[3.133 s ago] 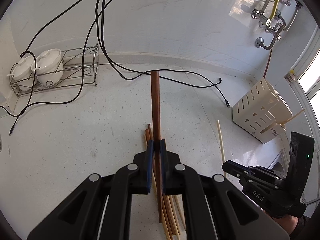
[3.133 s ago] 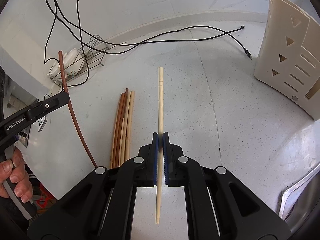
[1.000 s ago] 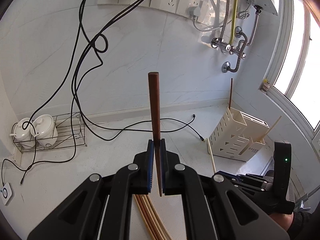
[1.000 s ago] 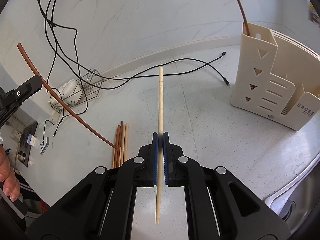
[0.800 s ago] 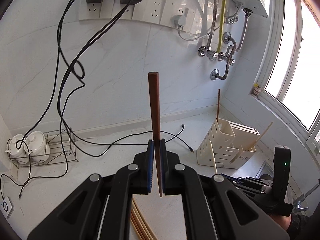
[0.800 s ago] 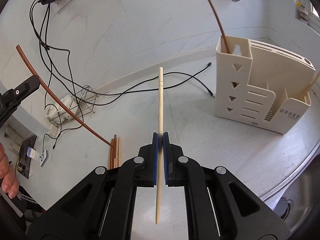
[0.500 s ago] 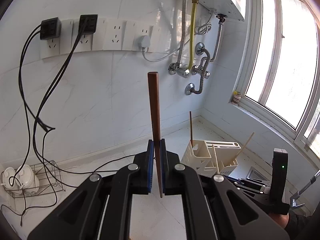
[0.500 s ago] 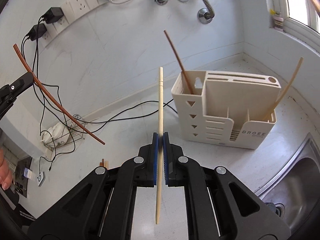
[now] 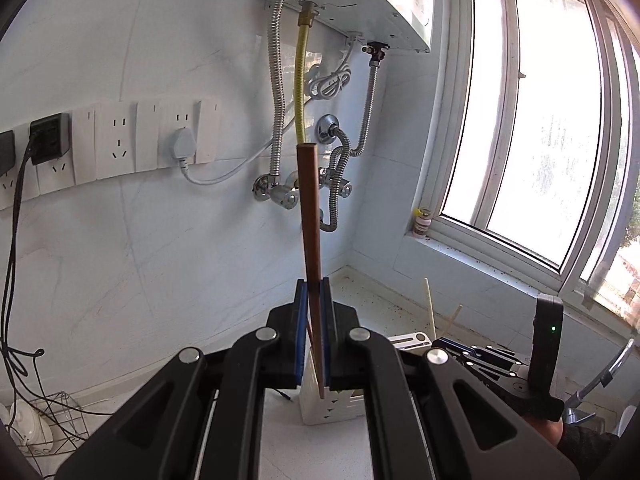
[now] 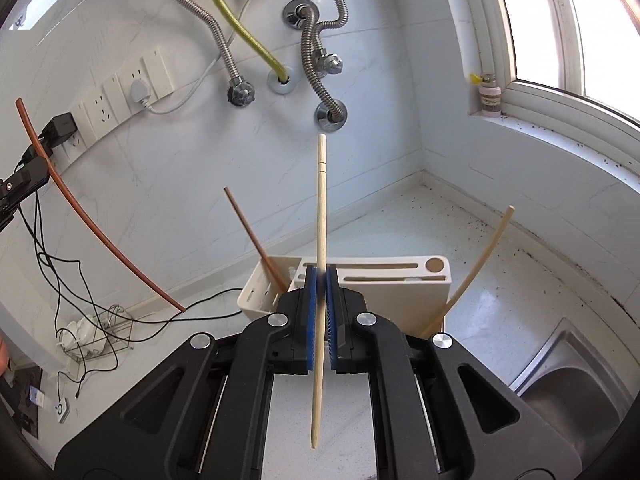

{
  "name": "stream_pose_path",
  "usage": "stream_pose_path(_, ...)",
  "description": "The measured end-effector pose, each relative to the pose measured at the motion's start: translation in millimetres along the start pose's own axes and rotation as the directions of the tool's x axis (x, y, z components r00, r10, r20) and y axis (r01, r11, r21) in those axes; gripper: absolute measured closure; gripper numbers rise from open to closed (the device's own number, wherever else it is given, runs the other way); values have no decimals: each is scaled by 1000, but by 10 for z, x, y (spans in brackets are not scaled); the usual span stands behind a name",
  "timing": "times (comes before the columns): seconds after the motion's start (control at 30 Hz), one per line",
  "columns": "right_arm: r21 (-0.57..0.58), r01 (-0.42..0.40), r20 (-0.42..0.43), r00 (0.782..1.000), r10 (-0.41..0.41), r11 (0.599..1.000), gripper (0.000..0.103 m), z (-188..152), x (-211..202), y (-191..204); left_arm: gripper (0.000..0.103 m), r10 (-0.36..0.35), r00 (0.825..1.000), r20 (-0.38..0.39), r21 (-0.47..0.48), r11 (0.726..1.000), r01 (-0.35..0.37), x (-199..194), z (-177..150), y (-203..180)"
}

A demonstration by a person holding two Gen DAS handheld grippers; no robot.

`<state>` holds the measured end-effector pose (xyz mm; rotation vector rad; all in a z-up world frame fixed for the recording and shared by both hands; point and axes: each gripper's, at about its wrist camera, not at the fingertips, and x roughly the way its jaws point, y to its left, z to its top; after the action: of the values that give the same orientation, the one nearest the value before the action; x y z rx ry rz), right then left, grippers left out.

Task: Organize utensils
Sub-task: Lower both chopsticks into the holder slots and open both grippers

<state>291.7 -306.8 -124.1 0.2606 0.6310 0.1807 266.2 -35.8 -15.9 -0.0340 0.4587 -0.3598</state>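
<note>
Swinging up from the counter, both grippers now face the wall: left gripper (image 9: 312, 332) clamped on a brown chopstick (image 9: 310, 240), right gripper (image 10: 319, 316) on a pale chopstick (image 10: 320, 264), seemingly above the holder (image 10: 400, 280), ready for dropping in.

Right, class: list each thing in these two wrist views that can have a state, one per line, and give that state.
Left gripper: shut on dark brown chopstick, held upright.
Right gripper: shut on pale bamboo chopstick, held upright.
Cream plastic utensil holder: standing on the counter, one brown chopstick leaning in its left compartment, one pale chopstick leaning at its right end.
Grey plug: plugged into the wall socket.
Black adapter: plugged in.
</note>
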Motion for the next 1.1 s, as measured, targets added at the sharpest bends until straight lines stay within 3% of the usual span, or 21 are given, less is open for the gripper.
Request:
stream_pose_path(0.4, 39, 24, 104, 994, -28, 999, 99, 136, 184, -392, 97, -33, 999, -13, 60, 998, 34, 656, 55, -212)
stream_pose_path(0.63, 43, 34, 128, 991, -39, 999, 99, 158, 304, -470, 97, -37, 998, -60, 34, 999, 39, 977, -98, -129)
stream_pose_path(1.1, 10, 37, 257, 966, -38, 999, 99, 37, 413, -553, 97, -34, 996, -83, 51, 998, 38, 1159, -227, -138)
